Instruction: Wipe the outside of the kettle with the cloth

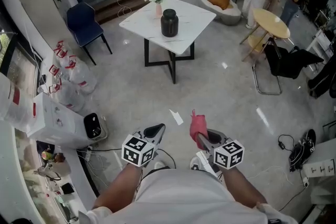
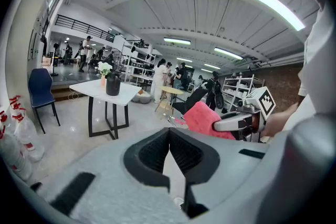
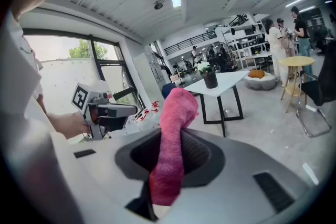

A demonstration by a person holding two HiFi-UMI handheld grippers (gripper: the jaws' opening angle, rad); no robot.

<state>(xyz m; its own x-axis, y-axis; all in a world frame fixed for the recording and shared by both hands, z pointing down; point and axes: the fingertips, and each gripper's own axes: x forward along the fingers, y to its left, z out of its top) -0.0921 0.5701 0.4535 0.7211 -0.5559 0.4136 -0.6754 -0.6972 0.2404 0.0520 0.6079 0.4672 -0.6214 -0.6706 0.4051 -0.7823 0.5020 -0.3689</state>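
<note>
A black kettle (image 1: 169,22) stands on a white square table (image 1: 194,26) well ahead of me across the floor. It also shows far off in the left gripper view as the kettle (image 2: 113,84) and in the right gripper view as the kettle (image 3: 210,80). My right gripper (image 1: 200,137) is shut on a pink cloth (image 3: 171,144), which stands up out of its jaws; the cloth (image 1: 197,125) shows in the head view too. My left gripper (image 1: 156,130) is shut and holds nothing, level with the right one, close to my body.
A small vase of flowers (image 1: 157,0) stands on the table beside the kettle. A blue chair (image 1: 85,22) is to the left, a round wooden table (image 1: 272,22) and a black chair (image 1: 283,63) to the right. A white appliance (image 1: 68,123) and bagged goods (image 1: 71,73) sit left. People stand at the back.
</note>
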